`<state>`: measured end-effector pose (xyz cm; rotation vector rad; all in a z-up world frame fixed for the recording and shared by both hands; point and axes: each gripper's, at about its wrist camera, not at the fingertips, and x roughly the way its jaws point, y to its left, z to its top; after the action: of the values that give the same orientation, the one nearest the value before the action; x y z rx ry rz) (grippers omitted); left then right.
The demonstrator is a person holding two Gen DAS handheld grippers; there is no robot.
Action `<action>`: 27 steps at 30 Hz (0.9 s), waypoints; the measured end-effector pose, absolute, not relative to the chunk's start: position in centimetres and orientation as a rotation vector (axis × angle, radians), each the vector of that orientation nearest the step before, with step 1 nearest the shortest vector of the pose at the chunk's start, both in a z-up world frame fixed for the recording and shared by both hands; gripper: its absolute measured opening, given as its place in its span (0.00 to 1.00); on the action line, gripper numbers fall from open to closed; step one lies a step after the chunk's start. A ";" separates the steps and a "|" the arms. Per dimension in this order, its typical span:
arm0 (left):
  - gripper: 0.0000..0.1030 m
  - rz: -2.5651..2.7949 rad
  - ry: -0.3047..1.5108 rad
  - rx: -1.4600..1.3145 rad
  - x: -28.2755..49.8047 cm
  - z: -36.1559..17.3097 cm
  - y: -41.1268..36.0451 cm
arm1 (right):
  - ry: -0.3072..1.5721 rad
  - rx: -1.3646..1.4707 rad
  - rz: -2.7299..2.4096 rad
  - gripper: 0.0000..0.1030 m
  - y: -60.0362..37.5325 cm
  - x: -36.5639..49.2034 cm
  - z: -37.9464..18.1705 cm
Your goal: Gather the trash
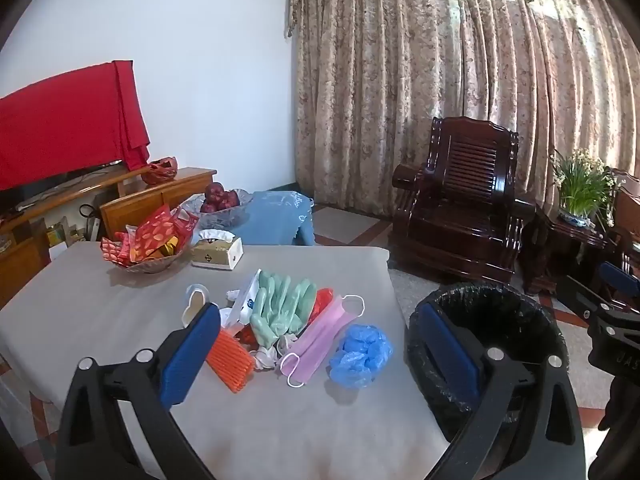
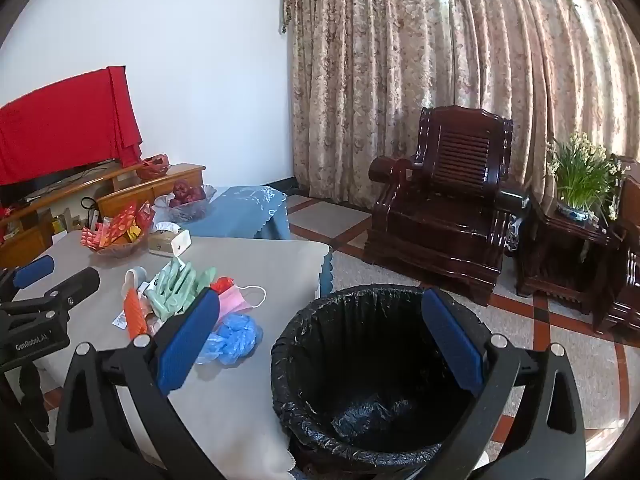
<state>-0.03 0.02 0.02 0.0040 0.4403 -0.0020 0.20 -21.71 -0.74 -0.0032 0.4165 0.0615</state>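
both claws, left claw [image 1: 320,344] and right claw [image 2: 320,328], wide open, empty, near table edge [image 1: 394,292].

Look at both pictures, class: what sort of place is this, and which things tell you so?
Most likely a home living room. A carved dark wooden armchair stands before long patterned curtains, and a low wooden cabinet runs along the wall. A cloth-covered table holds bowls of snacks and fruit.

Left gripper [image 1: 320,344] tilted a little below level, jaws spread wide, nothing between the blue pads [image 1: 188,354]. Right gripper [image 2: 320,336] pitched down alike, jaws equally wide and empty, blue pads [image 2: 186,340] bare. Both side by side, apart, each visible at the edge of the other's view.
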 end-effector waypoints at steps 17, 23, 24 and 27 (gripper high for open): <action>0.94 0.001 0.438 -0.002 -0.1 0.0 0.1 | 0.410 -0.004 0.063 0.95 -21.6 0.2 -0.7; 0.94 0.001 0.439 -0.002 0.0 0.0 0.1 | 0.411 -0.004 0.063 0.95 -21.6 0.2 -0.7; 0.94 0.001 0.439 -0.002 -0.1 0.0 0.1 | 0.411 -0.005 0.062 0.95 -21.6 0.2 -0.7; 0.94 0.000 0.440 -0.002 0.0 0.0 0.1 | 0.411 -0.005 0.062 0.95 -21.5 0.2 -0.7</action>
<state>-0.04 0.08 0.03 -0.0023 0.4399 0.0001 0.20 -21.52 -0.70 -0.0047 0.4107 0.0619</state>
